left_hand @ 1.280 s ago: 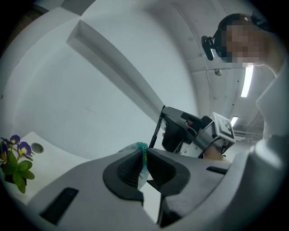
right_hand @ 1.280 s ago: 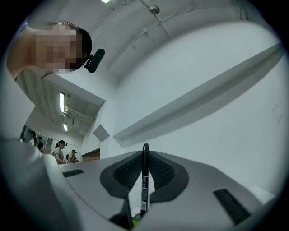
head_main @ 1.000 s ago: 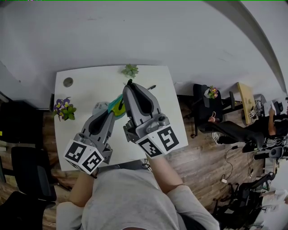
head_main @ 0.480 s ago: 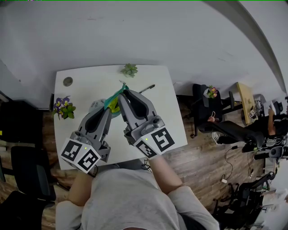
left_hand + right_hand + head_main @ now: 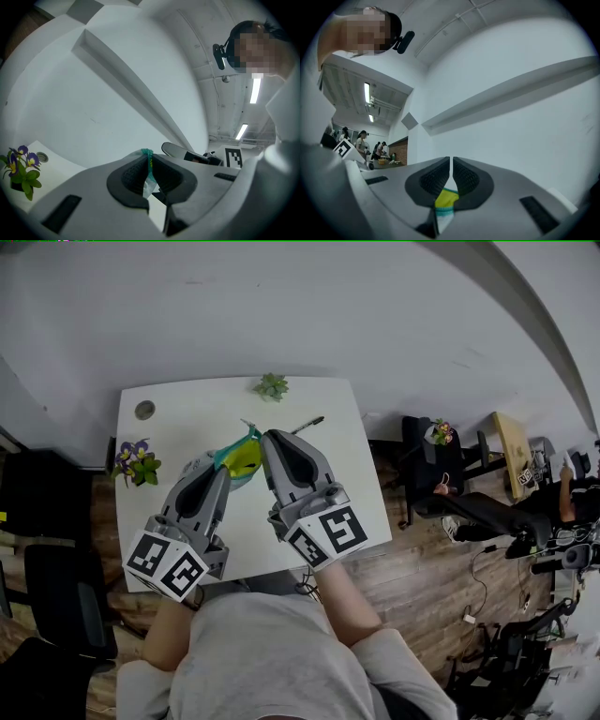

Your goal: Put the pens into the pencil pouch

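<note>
A teal pencil pouch (image 5: 240, 457) with a yellow inside hangs above the white table (image 5: 187, 418), held between both grippers. My left gripper (image 5: 222, 469) is shut on its left edge; in the left gripper view the teal fabric (image 5: 148, 165) sits pinched between the pads of the left gripper (image 5: 148, 161). My right gripper (image 5: 268, 438) is shut on the pouch's right edge, and in the right gripper view yellow and teal cloth (image 5: 446, 200) shows low between the jaws of the right gripper (image 5: 451, 174). One dark pen (image 5: 307, 425) lies on the table just beyond the right gripper.
A small green succulent (image 5: 272, 386) stands at the table's far edge. A pot of purple flowers (image 5: 138, 463) is at the left edge, with a round cable grommet (image 5: 144, 410) behind it. Office chairs (image 5: 441, 486) and wooden floor lie to the right.
My right gripper has drawn back and down toward me with the pouch's edge. The pouch now sits lower between the grippers and shows more of its yellow inside. The left gripper barely moved.
</note>
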